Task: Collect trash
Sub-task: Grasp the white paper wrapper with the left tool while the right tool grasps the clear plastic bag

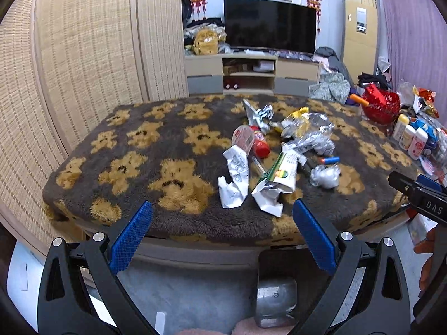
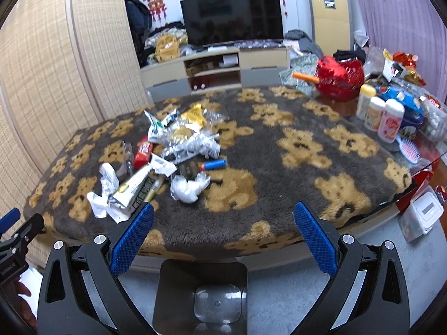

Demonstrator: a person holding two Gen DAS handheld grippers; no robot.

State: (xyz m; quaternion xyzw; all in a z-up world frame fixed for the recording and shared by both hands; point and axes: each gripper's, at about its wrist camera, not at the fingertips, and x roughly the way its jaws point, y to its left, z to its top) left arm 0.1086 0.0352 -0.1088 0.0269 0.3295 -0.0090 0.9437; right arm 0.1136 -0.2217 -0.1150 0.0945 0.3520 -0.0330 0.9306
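A bear-print blanket [image 2: 279, 150] covers the table, trash pile [image 2: 173, 150] heaped on its left half. Below its near edge stands a black bin [image 2: 173, 293]. Left gripper [image 1: 222, 229] and right gripper [image 2: 223, 229] hover short of the table, jaws wide apart, empty.

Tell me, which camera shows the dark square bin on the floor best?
The right wrist view: the dark square bin sits whole between the fingers, its inside visible. The left wrist view catches only part of it.

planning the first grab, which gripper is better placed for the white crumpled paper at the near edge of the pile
Left. The open left gripper has the white crumpled paper straight ahead; for the open right gripper it lies off to the left.
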